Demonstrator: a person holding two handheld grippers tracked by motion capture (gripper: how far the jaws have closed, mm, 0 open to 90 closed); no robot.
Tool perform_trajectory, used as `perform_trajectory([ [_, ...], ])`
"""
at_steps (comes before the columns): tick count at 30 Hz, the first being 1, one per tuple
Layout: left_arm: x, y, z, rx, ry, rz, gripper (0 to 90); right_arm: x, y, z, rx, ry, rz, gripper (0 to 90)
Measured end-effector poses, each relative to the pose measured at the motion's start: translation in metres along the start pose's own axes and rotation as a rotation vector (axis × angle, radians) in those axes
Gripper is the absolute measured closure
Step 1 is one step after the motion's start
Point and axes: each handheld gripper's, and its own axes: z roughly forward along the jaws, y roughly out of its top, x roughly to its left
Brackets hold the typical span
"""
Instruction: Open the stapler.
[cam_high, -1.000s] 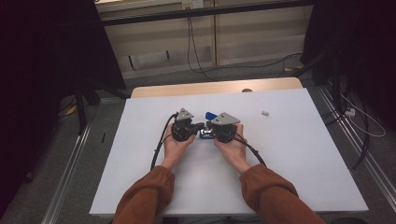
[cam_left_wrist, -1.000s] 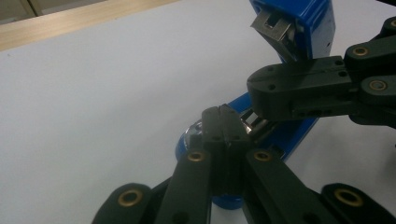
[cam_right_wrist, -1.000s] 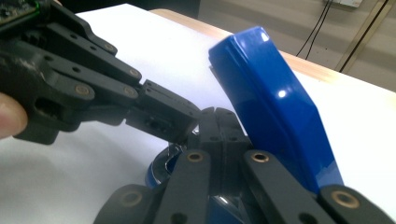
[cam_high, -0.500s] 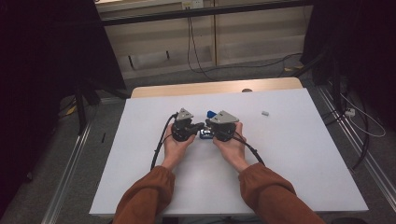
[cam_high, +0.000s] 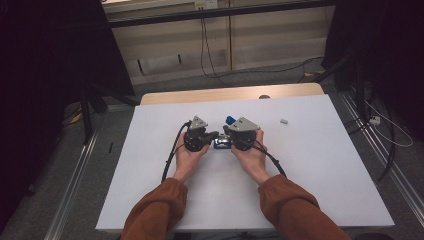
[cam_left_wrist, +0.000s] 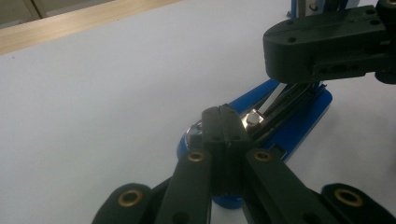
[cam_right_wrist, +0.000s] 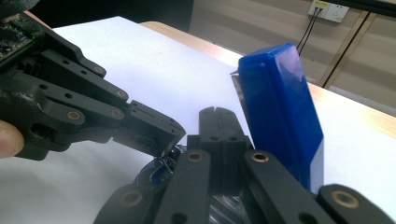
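A blue hinged thing like a stapler (cam_high: 221, 143) lies at the middle of the white table (cam_high: 310, 165), between my two grippers. Its blue upper arm (cam_right_wrist: 280, 107) stands raised, just right of my right gripper (cam_right_wrist: 217, 122), whose jaws are shut tip to tip. In the left gripper view the left gripper (cam_left_wrist: 224, 122) is also shut. Its tips rest over the blue base (cam_left_wrist: 299, 126) beside a small metal part (cam_left_wrist: 252, 117), with the right gripper (cam_left_wrist: 322, 46) just above. From the high view the left gripper (cam_high: 216, 135) and the right gripper (cam_high: 226, 131) nearly touch nose to nose.
A small white piece (cam_high: 284, 121) lies on the table to the far right of the hands. A wooden strip (cam_high: 230, 94) borders the table's far edge. Black cables (cam_high: 170, 155) trail from both grippers toward the person.
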Motion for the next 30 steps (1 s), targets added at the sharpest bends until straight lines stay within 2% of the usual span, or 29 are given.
perform_trajectory([
  [15, 0.0007, -0.0002, -0.0001, -0.003, 0.000, 0.010, 90.0, 0.0009, 0.0002, -0.0024, -0.002, -0.018, -0.014, 90.0],
  [21, 0.0006, 0.0002, -0.0002, 0.002, -0.001, 0.002, 90.0, 0.0028, -0.0009, -0.0021, -0.013, -0.038, -0.012, 90.0],
  [24, 0.0006, 0.0003, -0.0003, 0.003, 0.002, 0.004, 90.0, 0.0058, 0.0004, -0.0022, -0.032, -0.072, -0.007, 90.0],
  [30, 0.0007, 0.0000, -0.0003, 0.000, 0.002, 0.005, 90.0, 0.0006, 0.0024, -0.0060, -0.034, -0.070, 0.001, 90.0],
])
